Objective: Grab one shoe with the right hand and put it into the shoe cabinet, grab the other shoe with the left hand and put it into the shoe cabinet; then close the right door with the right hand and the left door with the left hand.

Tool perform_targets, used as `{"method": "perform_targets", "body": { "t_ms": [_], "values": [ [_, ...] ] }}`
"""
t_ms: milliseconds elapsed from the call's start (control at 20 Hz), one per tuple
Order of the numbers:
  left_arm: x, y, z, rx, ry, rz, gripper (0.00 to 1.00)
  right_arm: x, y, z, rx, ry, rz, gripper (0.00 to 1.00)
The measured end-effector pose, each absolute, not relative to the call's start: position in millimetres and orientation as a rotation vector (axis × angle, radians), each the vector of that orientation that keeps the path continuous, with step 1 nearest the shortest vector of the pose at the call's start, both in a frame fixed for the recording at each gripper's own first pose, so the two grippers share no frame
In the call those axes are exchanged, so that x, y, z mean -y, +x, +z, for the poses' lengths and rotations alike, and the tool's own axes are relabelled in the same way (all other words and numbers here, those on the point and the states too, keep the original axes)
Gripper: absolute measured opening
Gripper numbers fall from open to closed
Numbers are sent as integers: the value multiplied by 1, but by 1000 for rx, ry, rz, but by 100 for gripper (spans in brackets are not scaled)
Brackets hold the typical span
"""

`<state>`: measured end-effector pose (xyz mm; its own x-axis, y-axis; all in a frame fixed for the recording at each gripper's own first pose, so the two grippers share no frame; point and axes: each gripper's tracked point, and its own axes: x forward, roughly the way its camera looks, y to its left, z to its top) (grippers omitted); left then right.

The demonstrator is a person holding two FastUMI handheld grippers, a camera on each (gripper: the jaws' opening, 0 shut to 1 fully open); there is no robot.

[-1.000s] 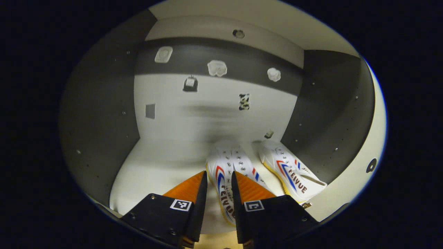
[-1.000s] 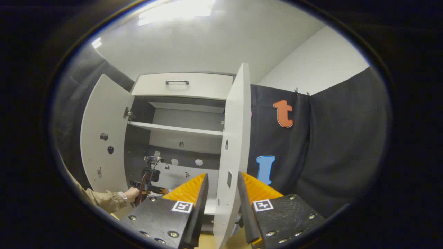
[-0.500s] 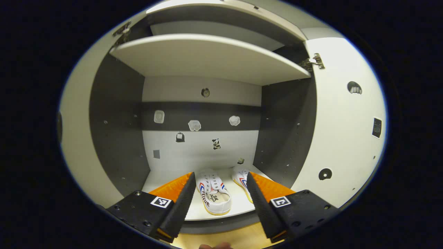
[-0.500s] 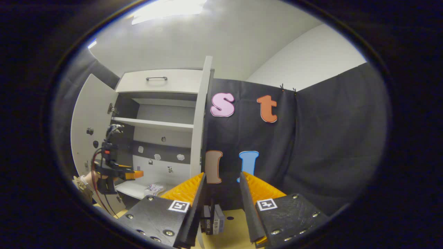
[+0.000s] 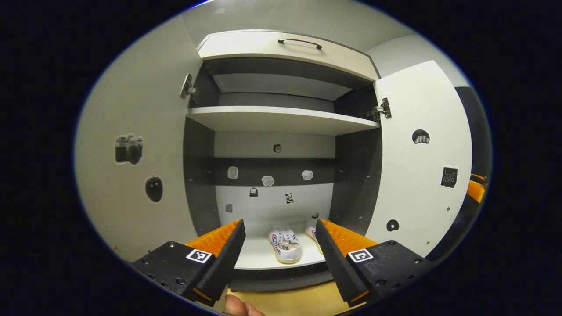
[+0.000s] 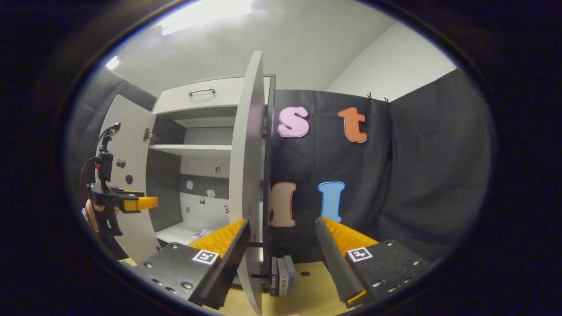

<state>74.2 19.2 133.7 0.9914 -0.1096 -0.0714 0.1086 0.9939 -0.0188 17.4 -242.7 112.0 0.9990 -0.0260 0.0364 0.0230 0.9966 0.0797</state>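
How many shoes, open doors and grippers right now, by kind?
Shoes: 2, on the cabinet floor
Open doors: 2
Grippers: 2, both open
Total: 6

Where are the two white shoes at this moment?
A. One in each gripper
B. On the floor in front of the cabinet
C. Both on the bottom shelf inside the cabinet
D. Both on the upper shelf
C: in the left gripper view both white shoes sit side by side on the bottom shelf of the shoe cabinet, seen between the open fingers of the left gripper, which hold nothing.
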Motion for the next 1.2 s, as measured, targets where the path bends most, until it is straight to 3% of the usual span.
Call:
{"method": "perform_targets", "body": {
  "t_ms": [450, 1200],
  "values": [
    [-47, 47, 151, -39, -12, -37, 96, 196, 26, 113, 20, 124, 139, 91],
    [-80, 39, 149, -34, 7, -16, 97, 116, 54, 114, 9, 140, 268, 91]
  ]
}}
